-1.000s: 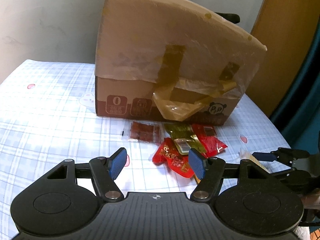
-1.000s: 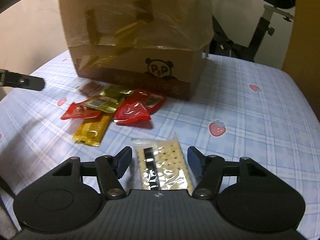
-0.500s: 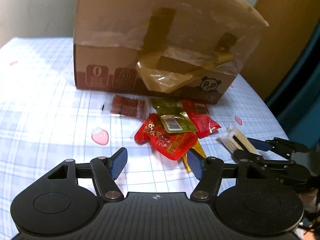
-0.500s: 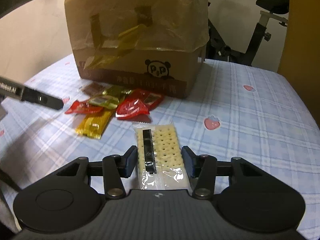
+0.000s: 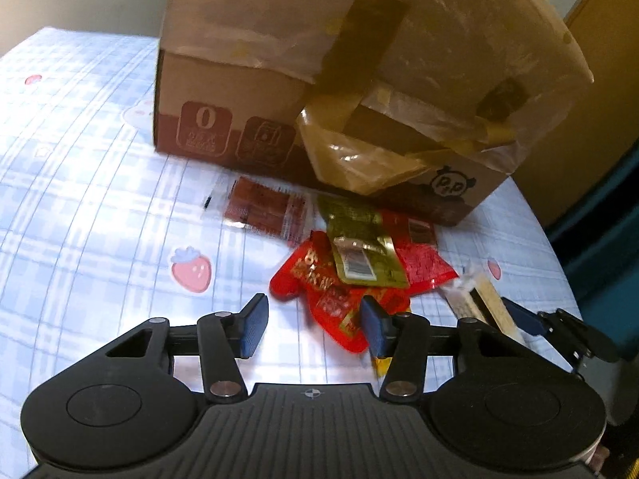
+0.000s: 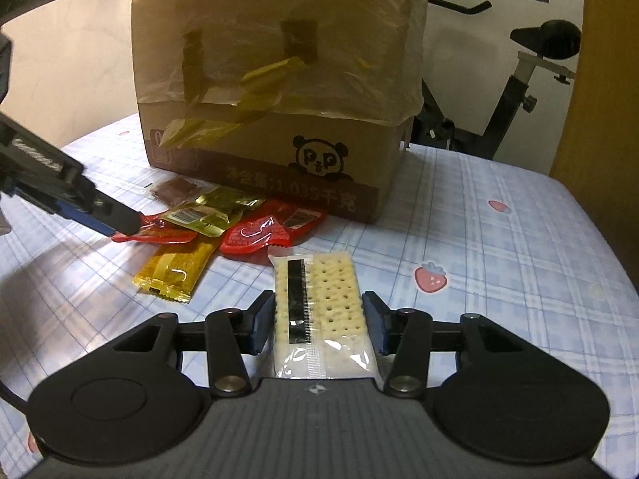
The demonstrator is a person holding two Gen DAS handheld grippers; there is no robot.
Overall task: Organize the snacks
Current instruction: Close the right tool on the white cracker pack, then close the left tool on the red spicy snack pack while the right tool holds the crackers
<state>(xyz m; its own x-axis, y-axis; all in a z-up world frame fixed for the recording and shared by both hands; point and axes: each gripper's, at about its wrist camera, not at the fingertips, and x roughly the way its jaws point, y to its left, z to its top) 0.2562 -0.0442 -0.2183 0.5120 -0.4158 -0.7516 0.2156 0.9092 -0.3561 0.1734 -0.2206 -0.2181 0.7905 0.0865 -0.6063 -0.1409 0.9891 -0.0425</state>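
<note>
A pile of snack packets lies on the tablecloth in front of a cardboard box point(image 5: 359, 60). My left gripper point(image 5: 313, 325) hovers low over the pile's near edge with its jaws closing. The corner of a red packet point(image 5: 327, 291) lies between them by the right finger, and the pads are not pressing on it. A gold-green packet point(image 5: 359, 247) rests on the red ones, with a brown packet point(image 5: 259, 207) further left. My right gripper point(image 6: 319, 319) is shut on a clear cracker pack point(image 6: 319, 279). A yellow packet point(image 6: 175, 267) lies left of it.
The blue checked tablecloth point(image 5: 80, 199) with strawberry prints covers the table. The tall box point(image 6: 279, 80), draped in plastic and tape, blocks the back. An exercise bike point(image 6: 519, 60) and a wooden panel point(image 6: 599, 80) stand beyond the table's right edge.
My left gripper came forward and down onto the red packets while its jaws narrowed. The right gripper's fingers closed from open onto the cracker pack and stayed in place.
</note>
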